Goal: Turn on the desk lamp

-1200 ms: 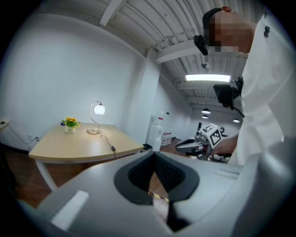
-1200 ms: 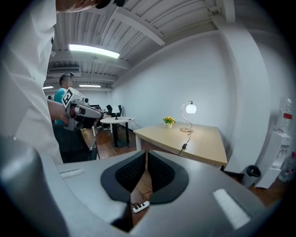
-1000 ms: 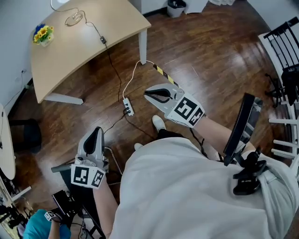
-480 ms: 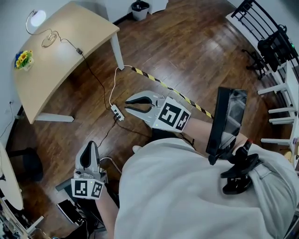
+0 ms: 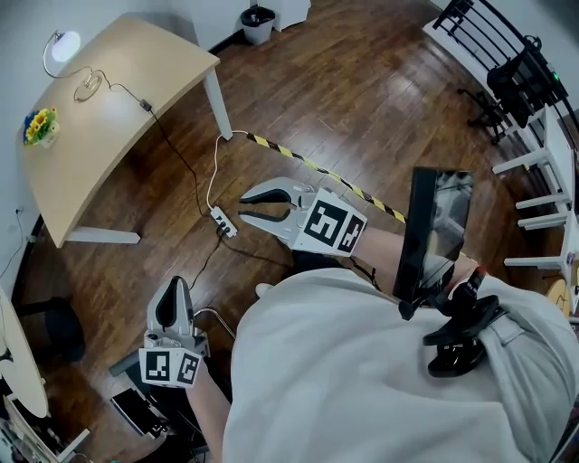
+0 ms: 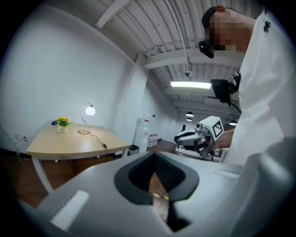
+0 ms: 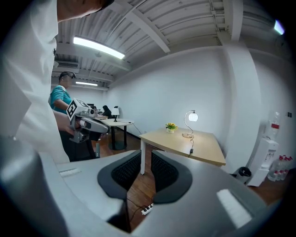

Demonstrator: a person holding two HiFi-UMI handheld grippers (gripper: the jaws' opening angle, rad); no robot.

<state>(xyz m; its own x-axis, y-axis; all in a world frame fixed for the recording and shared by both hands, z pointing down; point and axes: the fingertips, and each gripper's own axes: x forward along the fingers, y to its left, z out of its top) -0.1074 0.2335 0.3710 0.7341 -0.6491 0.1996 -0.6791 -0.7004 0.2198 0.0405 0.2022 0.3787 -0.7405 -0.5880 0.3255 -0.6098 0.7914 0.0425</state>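
Observation:
The desk lamp (image 5: 63, 45) stands lit at the far corner of the wooden desk (image 5: 118, 136); its cord runs across the top through an inline switch (image 5: 145, 106). Its globe also glows in the left gripper view as the lamp (image 6: 89, 110) and in the right gripper view as the lamp (image 7: 193, 116). Both grippers hang over the floor, well away from the desk. My right gripper (image 5: 246, 204) is open and empty, pointing toward the desk. My left gripper (image 5: 175, 288) is shut on nothing, low at my left side.
A power strip (image 5: 223, 222) and cables lie on the wood floor between me and the desk, beside a yellow-black tape strip (image 5: 308, 165). A flower pot (image 5: 38, 125) sits on the desk. A bin (image 5: 258, 18) stands behind it; black racks (image 5: 516, 72) stand at right.
My right gripper's jaws have opened and it has swung left toward the desk. The view has shifted, so the desk now sits farther up and left. The left gripper has hardly moved.

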